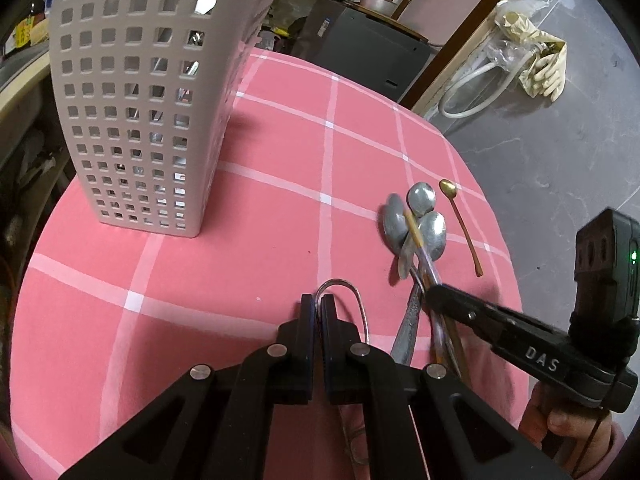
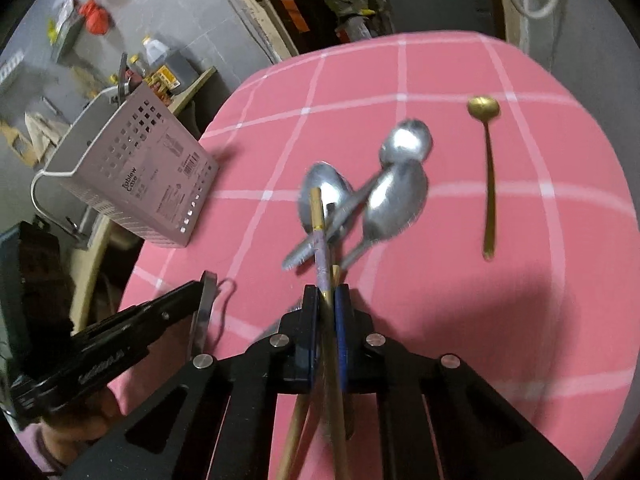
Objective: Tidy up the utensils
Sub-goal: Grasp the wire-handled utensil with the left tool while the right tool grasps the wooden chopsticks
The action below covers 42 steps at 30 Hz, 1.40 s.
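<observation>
A pale perforated utensil caddy stands on the pink checked tablecloth; it also shows in the right wrist view. My left gripper is shut on a thin metal wire loop just above the cloth. Three silver spoons lie piled together, with a chopstick across them. My right gripper is shut on the chopstick's lower part; a second stick runs beside it. A small gold spoon lies alone to the right.
The round table's edge curves close to the right of the spoons. Beyond it is grey floor with a white hose and gloves. Shelves and clutter stand behind the caddy.
</observation>
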Available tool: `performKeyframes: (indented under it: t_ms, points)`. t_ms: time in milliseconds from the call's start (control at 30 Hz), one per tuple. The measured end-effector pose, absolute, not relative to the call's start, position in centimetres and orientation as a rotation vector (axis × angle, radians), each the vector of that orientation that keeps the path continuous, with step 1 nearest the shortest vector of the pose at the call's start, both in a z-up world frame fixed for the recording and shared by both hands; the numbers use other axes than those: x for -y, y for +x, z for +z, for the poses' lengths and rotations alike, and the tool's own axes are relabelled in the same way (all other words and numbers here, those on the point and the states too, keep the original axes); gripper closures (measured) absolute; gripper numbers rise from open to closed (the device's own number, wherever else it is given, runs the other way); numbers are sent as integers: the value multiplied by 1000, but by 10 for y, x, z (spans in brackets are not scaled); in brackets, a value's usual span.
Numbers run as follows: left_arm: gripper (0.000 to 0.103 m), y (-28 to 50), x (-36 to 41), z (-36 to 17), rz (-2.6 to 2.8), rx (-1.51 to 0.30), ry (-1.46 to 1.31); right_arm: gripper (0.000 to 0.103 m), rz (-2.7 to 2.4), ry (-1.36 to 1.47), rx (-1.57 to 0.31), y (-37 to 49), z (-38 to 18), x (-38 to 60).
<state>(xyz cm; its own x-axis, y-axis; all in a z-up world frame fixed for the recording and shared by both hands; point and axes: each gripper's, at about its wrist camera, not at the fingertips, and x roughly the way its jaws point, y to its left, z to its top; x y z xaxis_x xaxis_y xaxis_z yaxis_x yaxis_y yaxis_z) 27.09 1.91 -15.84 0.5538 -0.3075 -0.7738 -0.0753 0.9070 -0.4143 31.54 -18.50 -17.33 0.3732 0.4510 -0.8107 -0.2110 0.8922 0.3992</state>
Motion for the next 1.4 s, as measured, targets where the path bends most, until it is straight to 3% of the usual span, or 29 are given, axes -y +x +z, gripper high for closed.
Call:
performKeyframes:
  t_ms: [900,1000,1067,1400]
  points:
    - [99,245,-22,-157,-145,-990,-450,95,455,405,-1218,251,-188,204]
    - [99,242,-22,-157,-147,-996,-448,91,464,385,-1237,250,-191,198]
    - [99,240,-22,-157,-149,-998,-444,82,459,342,-1248,251,-192,190]
    - [99,231,-28,-150,-148,-998,-437,82,433,192,-1285,272,-188,161]
